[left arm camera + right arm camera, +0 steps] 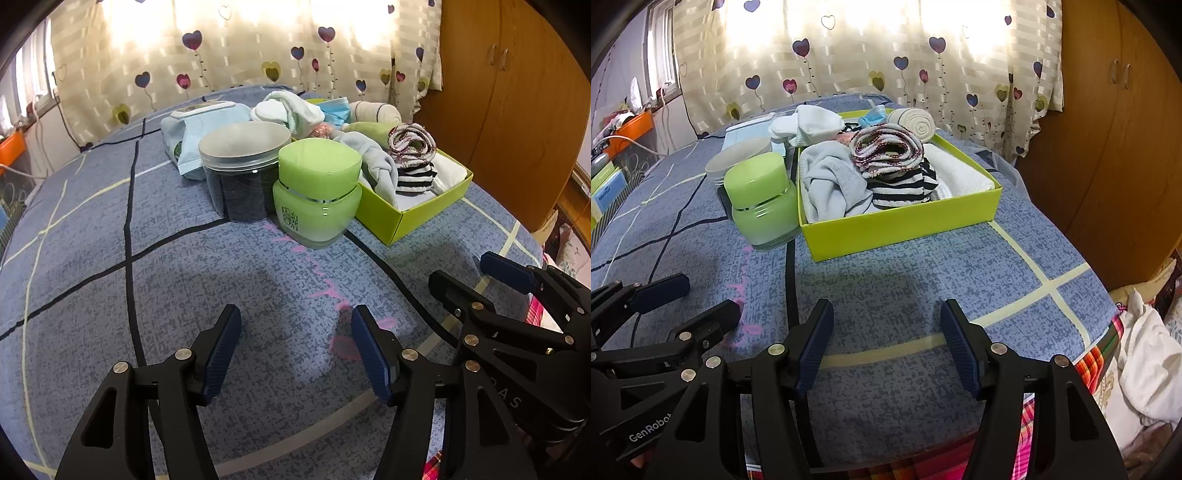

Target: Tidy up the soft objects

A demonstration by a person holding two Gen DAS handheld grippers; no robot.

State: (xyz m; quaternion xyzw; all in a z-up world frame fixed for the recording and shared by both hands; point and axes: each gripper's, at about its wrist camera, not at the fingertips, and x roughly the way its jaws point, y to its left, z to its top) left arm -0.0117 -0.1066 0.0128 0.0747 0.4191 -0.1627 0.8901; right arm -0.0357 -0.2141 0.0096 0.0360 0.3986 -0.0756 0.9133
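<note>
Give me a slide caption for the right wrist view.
Open right gripper over a blue bedspread, facing a green box full of folded cloths.

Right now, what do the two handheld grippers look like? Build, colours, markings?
Both match: left gripper and right gripper have matte black angular plastic frames, silver round pivot pins and dark blue ribbed pads on the jaws. White "GenRobot" lettering on the left one's body. No cables or sleeves visible.

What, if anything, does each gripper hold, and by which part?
Nothing is held. The left gripper and the right gripper both stand open over the bare bedspread, with nothing between their fingers.
</note>
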